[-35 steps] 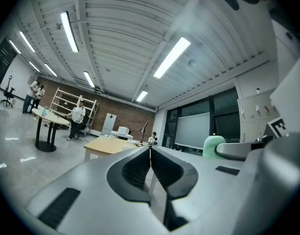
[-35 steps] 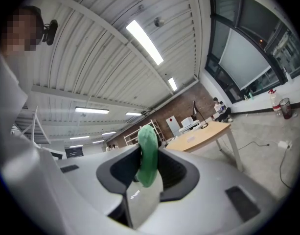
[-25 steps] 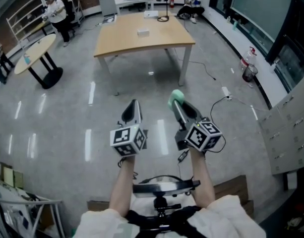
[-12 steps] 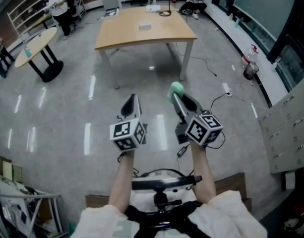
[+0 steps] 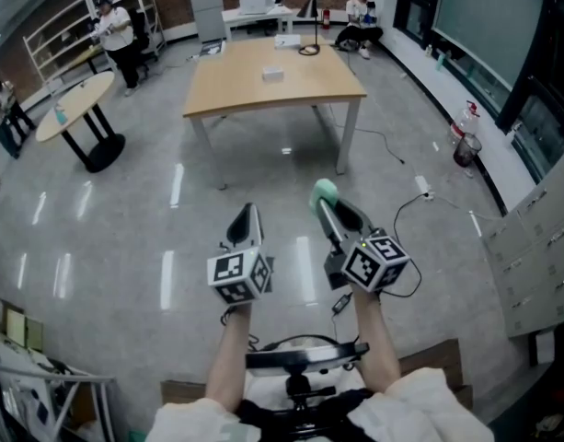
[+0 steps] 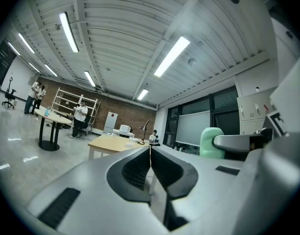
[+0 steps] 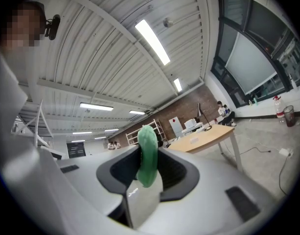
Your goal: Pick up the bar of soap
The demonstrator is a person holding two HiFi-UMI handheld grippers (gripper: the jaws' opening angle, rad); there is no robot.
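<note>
I saw the wooden table [image 5: 263, 90] far ahead on the grey floor [image 5: 125, 228]. Near me I held 2 grippers level, side by side. The left gripper [image 5: 247, 217] had its jaws pressed together, empty. The right gripper [image 5: 329, 201] pinched the green bar of soap [image 7: 148, 153] at its tips.

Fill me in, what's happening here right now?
A person stands on an open floor with tongs in each hand, both held out level in the air. The right tongs are shut on the green bar of soap, so the soap is already picked up and off any surface. The left tongs are shut with nothing between them. A wooden table stands further ahead.
</note>
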